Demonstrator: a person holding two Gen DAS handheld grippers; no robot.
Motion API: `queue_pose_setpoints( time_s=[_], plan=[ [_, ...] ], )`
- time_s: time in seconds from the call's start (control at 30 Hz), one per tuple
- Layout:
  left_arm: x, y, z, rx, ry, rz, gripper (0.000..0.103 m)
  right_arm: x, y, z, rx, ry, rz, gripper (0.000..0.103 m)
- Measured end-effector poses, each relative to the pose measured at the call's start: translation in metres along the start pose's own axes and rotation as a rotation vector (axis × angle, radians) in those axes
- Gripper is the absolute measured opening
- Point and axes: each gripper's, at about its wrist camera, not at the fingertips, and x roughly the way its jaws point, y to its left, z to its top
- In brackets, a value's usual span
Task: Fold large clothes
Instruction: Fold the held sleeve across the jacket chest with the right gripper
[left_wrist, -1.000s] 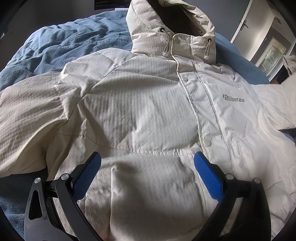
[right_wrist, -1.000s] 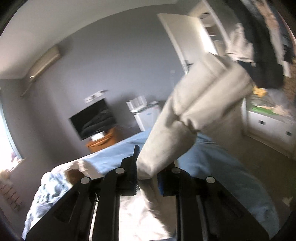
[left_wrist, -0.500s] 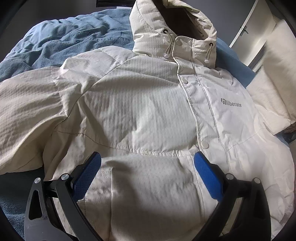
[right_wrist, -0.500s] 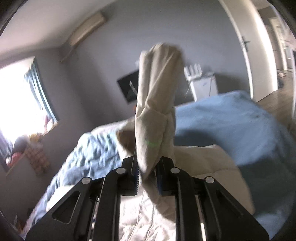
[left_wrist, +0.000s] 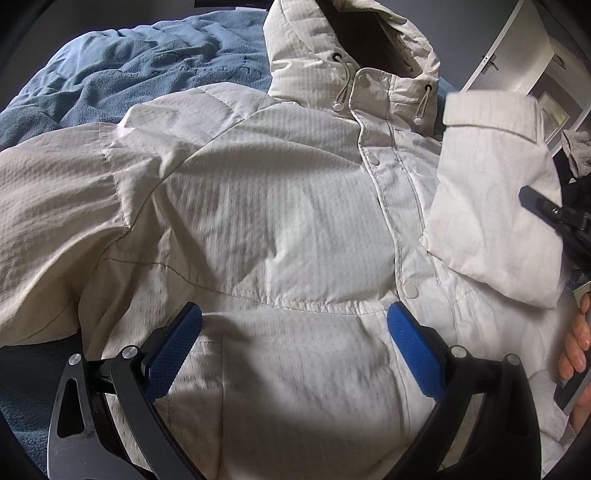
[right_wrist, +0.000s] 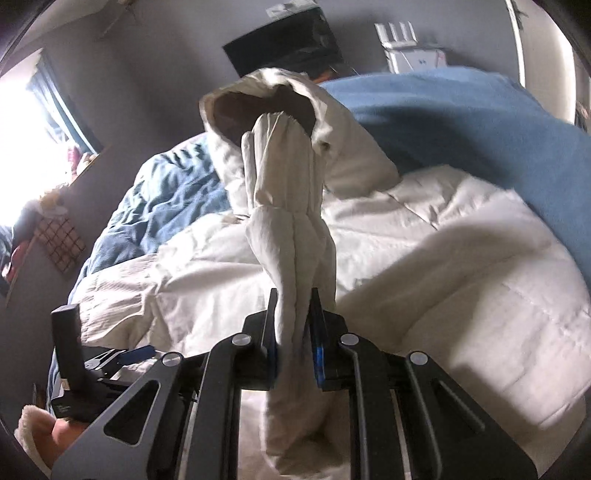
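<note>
A cream hooded puffer jacket (left_wrist: 280, 206) lies front-up on a blue blanket (left_wrist: 122, 77), hood at the far end. My left gripper (left_wrist: 293, 332) is open, its blue pads above the jacket's lower front, holding nothing. My right gripper (right_wrist: 293, 328) is shut on the jacket's sleeve (right_wrist: 291, 206), which stands up between its fingers with the cuff pointing toward the hood (right_wrist: 280, 107). In the left wrist view that sleeve (left_wrist: 491, 192) hangs over the jacket's right chest, with the right gripper's black body (left_wrist: 561, 218) behind it.
The blanket (right_wrist: 461, 122) covers the bed on all sides of the jacket. A dark TV (right_wrist: 284, 48) and a white unit (right_wrist: 410, 48) stand by the far wall. A window (right_wrist: 26, 125) is on the left, a door (left_wrist: 509, 48) on the right.
My right gripper has swung the sleeve inward and down over the jacket's chest, covering the logo. My left gripper has stayed open over the lower front.
</note>
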Motion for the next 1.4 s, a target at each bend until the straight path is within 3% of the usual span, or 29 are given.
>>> queue_pose_setpoints(
  time_s=[0.23, 0.3, 0.47, 0.5, 0.57, 0.7, 0.77, 0.9, 1.03, 1.2, 1.4],
  plan=[
    [0.000, 0.001, -0.002, -0.003, -0.002, 0.008, 0.096, 0.005, -0.051, -0.017, 0.106, 0.034, -0.030, 0.014],
    [-0.004, -0.001, -0.001, 0.007, -0.020, 0.014, 0.096, -0.001, -0.057, -0.020, 0.126, 0.053, -0.028, 0.021],
    [-0.030, -0.022, 0.008, 0.061, -0.104, 0.072, 0.096, -0.034, -0.058, -0.029, 0.066, -0.015, -0.043, 0.064],
    [-0.035, -0.030, 0.012, 0.076, -0.116, 0.072, 0.096, -0.044, -0.057, -0.029, 0.044, -0.043, -0.071, 0.068],
    [-0.044, -0.048, 0.022, 0.110, -0.126, 0.066, 0.096, -0.060, -0.058, -0.030, 0.020, -0.098, -0.142, 0.089],
    [-0.055, -0.095, 0.043, 0.202, -0.129, 0.018, 0.096, -0.093, -0.079, -0.030, 0.071, -0.211, -0.219, 0.091],
    [-0.054, -0.120, 0.049, 0.242, -0.129, -0.007, 0.096, -0.103, -0.094, -0.029, 0.125, -0.249, -0.217, 0.092],
    [-0.040, -0.174, 0.055, 0.335, -0.098, -0.044, 0.096, -0.106, -0.126, -0.031, 0.246, -0.267, -0.224, 0.092],
    [-0.016, -0.229, 0.055, 0.464, -0.089, -0.029, 0.096, -0.106, -0.148, -0.038, 0.325, -0.304, -0.271, 0.092],
    [0.016, -0.257, 0.060, 0.480, -0.055, -0.039, 0.096, -0.106, -0.163, -0.042, 0.361, -0.325, -0.259, 0.092],
    [0.045, -0.278, 0.058, 0.536, -0.027, 0.016, 0.095, -0.099, -0.165, -0.042, 0.341, -0.318, -0.240, 0.092]
  ],
)
